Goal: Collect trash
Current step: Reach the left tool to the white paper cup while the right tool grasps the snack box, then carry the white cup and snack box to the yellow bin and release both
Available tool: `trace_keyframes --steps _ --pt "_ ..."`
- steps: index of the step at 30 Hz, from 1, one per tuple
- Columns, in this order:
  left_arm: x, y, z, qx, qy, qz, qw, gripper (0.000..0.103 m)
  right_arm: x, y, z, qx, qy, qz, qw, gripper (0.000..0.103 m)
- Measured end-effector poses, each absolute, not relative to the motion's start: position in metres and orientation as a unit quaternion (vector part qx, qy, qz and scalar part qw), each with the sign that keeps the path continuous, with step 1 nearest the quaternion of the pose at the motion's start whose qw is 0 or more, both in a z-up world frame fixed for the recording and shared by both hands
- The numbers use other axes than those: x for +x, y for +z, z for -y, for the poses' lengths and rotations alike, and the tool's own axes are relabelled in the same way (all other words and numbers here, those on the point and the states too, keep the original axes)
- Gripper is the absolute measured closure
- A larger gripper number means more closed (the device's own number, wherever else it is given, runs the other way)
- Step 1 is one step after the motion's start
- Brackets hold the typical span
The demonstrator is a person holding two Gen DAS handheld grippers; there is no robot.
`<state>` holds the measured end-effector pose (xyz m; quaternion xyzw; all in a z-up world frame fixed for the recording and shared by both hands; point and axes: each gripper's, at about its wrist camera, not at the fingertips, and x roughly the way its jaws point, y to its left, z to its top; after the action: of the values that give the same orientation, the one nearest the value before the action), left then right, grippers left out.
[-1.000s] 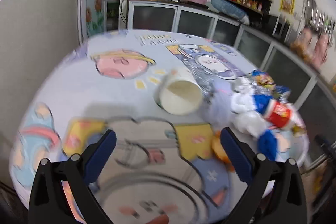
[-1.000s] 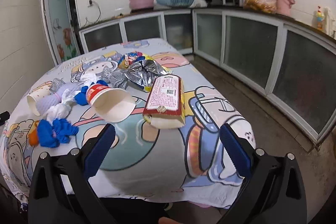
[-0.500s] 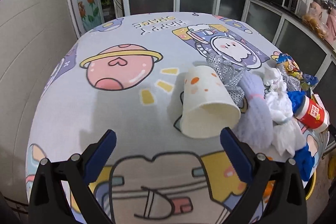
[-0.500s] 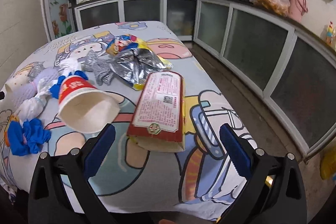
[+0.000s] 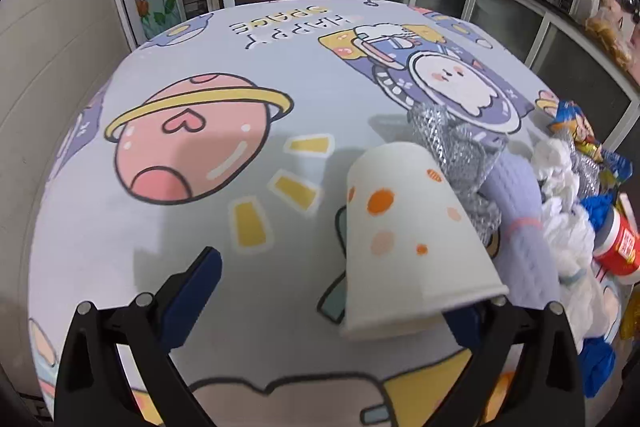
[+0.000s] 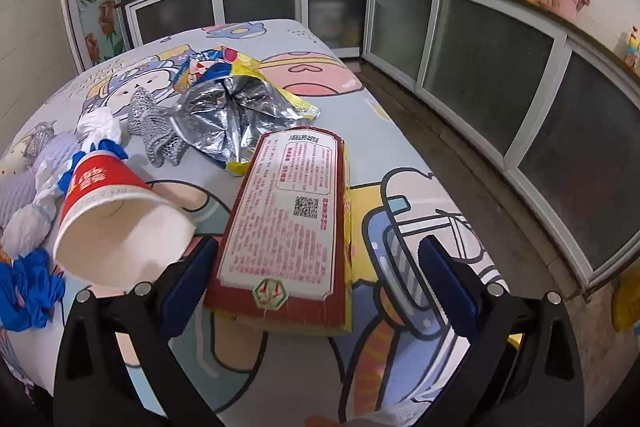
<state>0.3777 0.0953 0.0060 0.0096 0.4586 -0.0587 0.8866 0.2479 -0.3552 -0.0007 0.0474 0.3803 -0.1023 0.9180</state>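
left gripper point(image 5: 332, 291): black angular plastic arms, blue pads on inner faces, round silver screw heads on top | right gripper point(image 6: 316, 277): same black frame, blue pads, right pad edge ridged, silver screws near finger bases

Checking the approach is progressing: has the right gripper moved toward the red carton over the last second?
Yes. The right gripper has come forward: the red carton lying on the tablecloth now reaches between its open fingers.
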Motion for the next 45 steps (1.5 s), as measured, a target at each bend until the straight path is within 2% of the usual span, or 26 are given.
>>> trace_keyframes --steps 2,3,4,5,6,7,8,9,10,23,30,39,45 --pt "0.379 0.005 -0.096 -0.004 -0.072 -0.453 0.889 0.015 0.251 -0.003 0.355 0.048 -0.099 -0.386 0.916 0.011" --pt "0.381 0.003 -0.096 -0.007 -0.073 -0.457 0.886 0.031 0.252 -0.004 0.355 0.045 -0.101 -0.388 0.915 0.016" --pt "0.383 0.002 -0.096 -0.010 -0.074 -0.462 0.884 0.044 0.252 -0.004 0.355 0.043 -0.105 -0.390 0.914 0.038" --pt "0.385 -0.001 -0.096 -0.017 -0.078 -0.468 0.880 0.049 0.254 -0.005 0.354 0.039 -0.111 -0.393 0.912 0.048" --pt "0.385 -0.003 -0.097 -0.020 -0.078 -0.470 0.879 0.058 0.255 -0.006 0.354 0.038 -0.116 -0.394 0.911 0.048" --pt "0.386 -0.005 -0.097 -0.016 -0.076 -0.469 0.880 0.072 0.254 -0.007 0.355 0.039 -0.115 -0.394 0.911 0.049" --pt "0.386 -0.005 -0.096 -0.012 -0.077 -0.467 0.881 0.078 0.253 -0.006 0.355 0.040 -0.115 -0.391 0.912 0.051" --pt "0.386 -0.005 -0.095 -0.013 -0.080 -0.466 0.881 0.091 0.251 -0.005 0.355 0.041 -0.116 -0.386 0.914 0.052" --pt "0.385 -0.004 -0.097 -0.024 -0.086 -0.463 0.882 0.096 0.249 -0.003 0.355 0.043 -0.118 -0.381 0.916 0.053" --pt "0.349 0.034 -0.103 -0.037 -0.118 -0.406 0.906 0.098 0.212 0.026 0.349 0.053 -0.106 -0.336 0.934 0.055" --pt "0.316 0.059 -0.075 -0.033 -0.165 -0.374 0.912 0.098 0.167 0.030 0.370 0.074 -0.130 -0.326 0.934 0.055" --pt "0.257 0.091 0.051 -0.001 -0.311 -0.344 0.886 0.098 0.085 0.035 0.425 0.107 -0.197 -0.304 0.926 0.054" --pt "0.217 0.083 0.146 0.032 -0.394 -0.347 0.850 0.098 0.025 0.023 0.474 0.136 -0.258 -0.304 0.907 0.054"
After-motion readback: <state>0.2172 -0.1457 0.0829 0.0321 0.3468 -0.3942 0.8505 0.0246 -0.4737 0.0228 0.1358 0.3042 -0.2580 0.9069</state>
